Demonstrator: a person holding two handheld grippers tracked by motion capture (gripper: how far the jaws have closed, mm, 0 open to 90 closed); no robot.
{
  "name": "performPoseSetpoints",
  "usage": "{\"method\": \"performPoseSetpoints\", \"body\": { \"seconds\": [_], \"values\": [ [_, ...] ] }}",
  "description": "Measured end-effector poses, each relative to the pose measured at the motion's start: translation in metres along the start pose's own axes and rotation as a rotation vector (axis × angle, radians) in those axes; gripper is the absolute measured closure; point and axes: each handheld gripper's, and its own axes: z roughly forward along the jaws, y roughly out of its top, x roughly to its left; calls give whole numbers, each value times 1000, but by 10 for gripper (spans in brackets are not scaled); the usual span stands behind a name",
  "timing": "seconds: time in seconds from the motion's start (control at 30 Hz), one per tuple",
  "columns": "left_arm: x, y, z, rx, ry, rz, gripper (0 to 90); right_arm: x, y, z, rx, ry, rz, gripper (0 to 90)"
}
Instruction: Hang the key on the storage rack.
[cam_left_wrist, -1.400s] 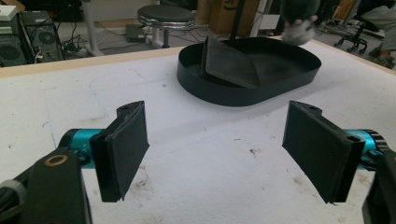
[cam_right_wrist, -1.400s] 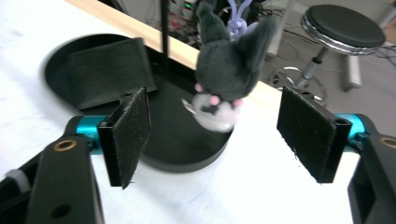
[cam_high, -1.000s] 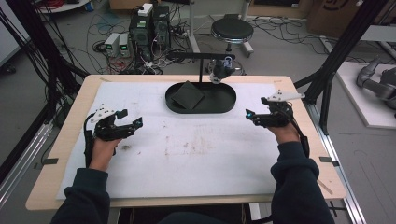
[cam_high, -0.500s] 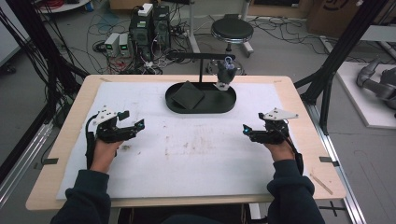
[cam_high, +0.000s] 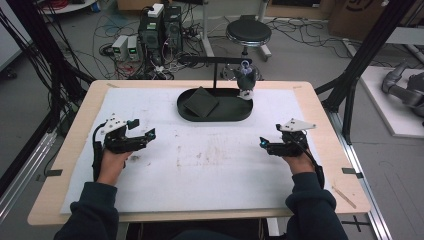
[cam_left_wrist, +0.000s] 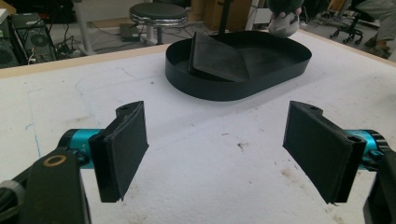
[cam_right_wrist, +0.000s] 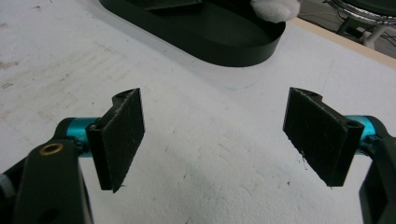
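1. Two claws: the left claw (cam_high: 145, 135) near the counter's (cam_high: 210, 200) left edge, the right claw (cam_high: 264, 145) near its right edge, both with jaws spread.
2. One black oval tray (cam_high: 240, 116) by the counter's far edge.
3. One dark folded cloth (cam_high: 201, 103) in the tray.
4. One small toy figure (cam_high: 245, 80) hanging over the tray's right end.

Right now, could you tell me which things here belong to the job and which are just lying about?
Job:
- black oval tray
- dark folded cloth in the tray
- small hanging toy on the stand
- left gripper, open
- right gripper, open

Lying about:
- round stool
- computer boxes and cables on the floor
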Motion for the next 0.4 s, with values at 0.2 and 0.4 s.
{"method": "performPoseSetpoints", "body": {
  "seconds": [0.2,0.4],
  "values": [
    [1,-1,1,1,-1,-1,215,1,-1,0,-2,0,-9,211],
    [3,-1,1,4,3,-4,215,1,-1,2,4,0,-9,211]
  ]
}}
